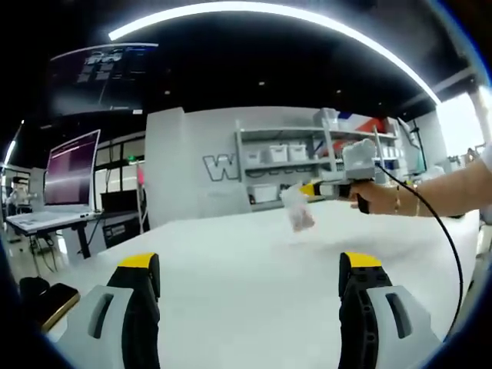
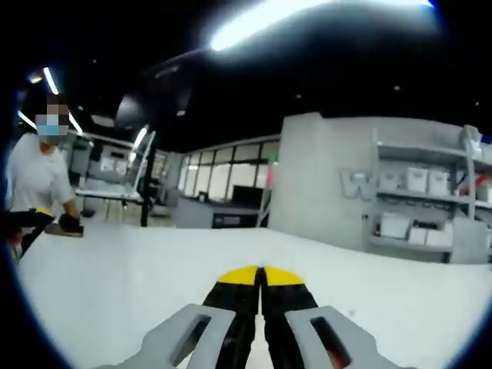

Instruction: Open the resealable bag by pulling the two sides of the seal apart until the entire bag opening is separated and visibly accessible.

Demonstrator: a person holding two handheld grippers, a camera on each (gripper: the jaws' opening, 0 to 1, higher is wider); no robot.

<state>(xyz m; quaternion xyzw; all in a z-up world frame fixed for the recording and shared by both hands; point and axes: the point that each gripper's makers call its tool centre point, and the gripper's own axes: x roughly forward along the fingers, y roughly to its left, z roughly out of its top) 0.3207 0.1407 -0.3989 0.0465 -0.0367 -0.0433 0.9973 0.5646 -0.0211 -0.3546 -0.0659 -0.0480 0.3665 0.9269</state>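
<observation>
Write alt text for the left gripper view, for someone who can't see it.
Across a white table, a person's hand holds the right claw out over the table, pinching a small clear resealable bag that hangs from its tip. The left claw rises in the foreground with its jaws wide apart, and shelves of white bins stand behind.

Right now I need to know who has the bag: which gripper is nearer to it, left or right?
Right. The right gripper has the clear bag hanging from its tip above the white table. The left gripper sits open, well back across the table.
</observation>
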